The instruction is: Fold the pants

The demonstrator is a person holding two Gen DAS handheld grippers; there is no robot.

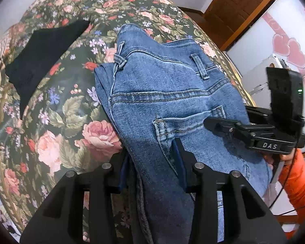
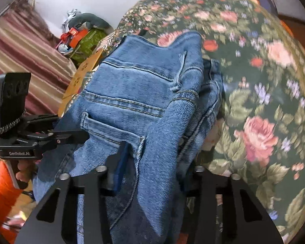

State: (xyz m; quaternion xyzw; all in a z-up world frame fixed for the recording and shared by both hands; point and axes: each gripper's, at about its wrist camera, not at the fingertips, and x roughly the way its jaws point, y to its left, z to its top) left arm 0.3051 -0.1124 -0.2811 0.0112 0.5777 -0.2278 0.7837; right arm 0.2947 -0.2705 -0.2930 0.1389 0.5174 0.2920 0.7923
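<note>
Both sets of jaws are clamped on denim: my left gripper point(image 1: 152, 162) and my right gripper point(image 2: 152, 162) each pinch a gathered edge of the jeans point(image 1: 162, 93). The jeans hang partly lifted, their waistband end resting at 12 o'clock on the floral bedspread point(image 1: 57, 126). A black garment point(image 1: 40, 61) lies at 10 o'clock, apart. Risk, in my judgement: the bunched layers could slip unevenly from either grip, skewing the fold; dragging could wrinkle the bedspread.
</note>
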